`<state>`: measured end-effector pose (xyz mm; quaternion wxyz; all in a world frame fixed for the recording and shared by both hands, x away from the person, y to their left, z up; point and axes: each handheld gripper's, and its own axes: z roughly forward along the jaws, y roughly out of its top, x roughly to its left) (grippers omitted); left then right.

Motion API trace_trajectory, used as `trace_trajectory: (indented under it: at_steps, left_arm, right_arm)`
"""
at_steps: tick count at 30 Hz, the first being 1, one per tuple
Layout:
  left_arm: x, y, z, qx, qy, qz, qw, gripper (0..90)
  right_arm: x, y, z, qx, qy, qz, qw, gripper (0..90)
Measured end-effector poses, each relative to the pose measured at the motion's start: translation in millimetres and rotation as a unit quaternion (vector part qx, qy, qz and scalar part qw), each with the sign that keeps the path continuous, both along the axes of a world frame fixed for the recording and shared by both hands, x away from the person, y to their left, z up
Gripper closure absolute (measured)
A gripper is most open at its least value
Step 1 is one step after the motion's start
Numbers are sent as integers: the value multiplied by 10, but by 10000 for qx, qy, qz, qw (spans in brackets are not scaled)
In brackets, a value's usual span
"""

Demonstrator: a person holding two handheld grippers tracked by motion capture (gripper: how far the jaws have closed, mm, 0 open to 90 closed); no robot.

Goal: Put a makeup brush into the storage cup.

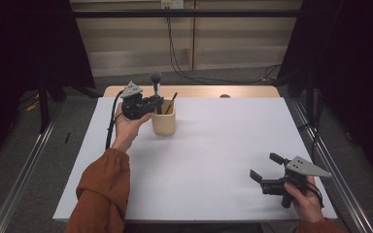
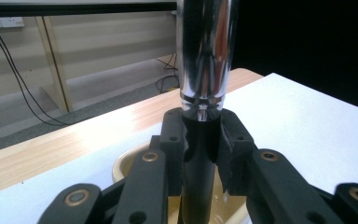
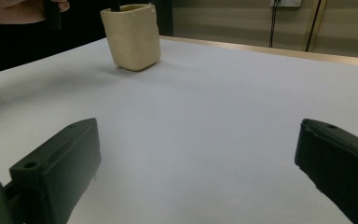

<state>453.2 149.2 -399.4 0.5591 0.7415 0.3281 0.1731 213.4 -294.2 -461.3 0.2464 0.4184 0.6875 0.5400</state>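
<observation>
While our left hand-held gripper [image 1: 156,103] hangs just over the cup [image 1: 164,124], its jaws are pinched on the black lower shaft of a tool [image 1: 156,86] that stands upright, chrome sleeve above the pads and a dark round head at the top. Seen in the left gripper view, the tool [image 2: 204,70] runs straight up between the pads, and its lower end drops into the cup [image 2: 121,163] directly beneath the jaws, so the long axis is vertical and the cup mouth lies straight below the grip. That is the relation we judge the coming move to turn on: the shaft must stay plumb over the opening and go down, not sideways. We count one cup, one tool in the jaws, and at least one thin dark stick [image 1: 173,99] leaning in the cup on the side away from our left gripper; whether more lie inside we cannot tell. Our right hand-held gripper [image 1: 267,171] rests low on the bench [image 1: 213,160], jaws spread wide with nothing between them, well apart from the cup [image 3: 131,37], which lies ahead of it and toward the left hand. The left hand is plainly the nearer one, so we judge this work to be its own.
</observation>
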Motion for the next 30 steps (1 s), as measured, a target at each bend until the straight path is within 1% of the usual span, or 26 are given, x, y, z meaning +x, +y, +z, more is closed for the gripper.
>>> trace_trajectory:
  at_steps: [9, 13, 17, 21, 22, 23, 25, 27, 30]
  left_arm:
    - [-10, -33, -86, 89, 46, -21, 9999, 747]
    - [-17, -48, -120, 70, 77, -32, 9999, 747]
    - [-15, -51, -145, 177, 86, -37, 9998, 747]
    - [-13, -48, -171, 153, 131, -23, 9998, 747]
    - [-10, -44, -175, 187, 121, -30, 9997, 747]
    - [-13, -49, -182, 140, 155, -14, 9998, 747]
    - [-11, -35, -188, 214, 158, -10, 9996, 747]
    - [-12, -34, -197, 192, 169, -10, 9997, 747]
    - [-14, -35, -209, 217, 189, -15, 9996, 747]
  right_arm:
    - [1, 9, -4, 12, 8, 13, 10000, 0]
    - [1, 8, -7, 25, 20, 3, 10000, 0]
    - [2, 12, -9, 21, 22, 12, 10000, 0]
    - [3, 12, -12, 25, 25, 15, 10000, 0]
    - [3, 12, -13, 30, 28, 18, 10000, 0]
    - [3, 13, -13, 28, 26, 18, 10000, 0]
    - [3, 13, -12, 31, 26, 20, 10000, 0]
    - [3, 13, -12, 32, 24, 20, 10000, 0]
    - [4, 14, -12, 28, 22, 20, 10000, 0]
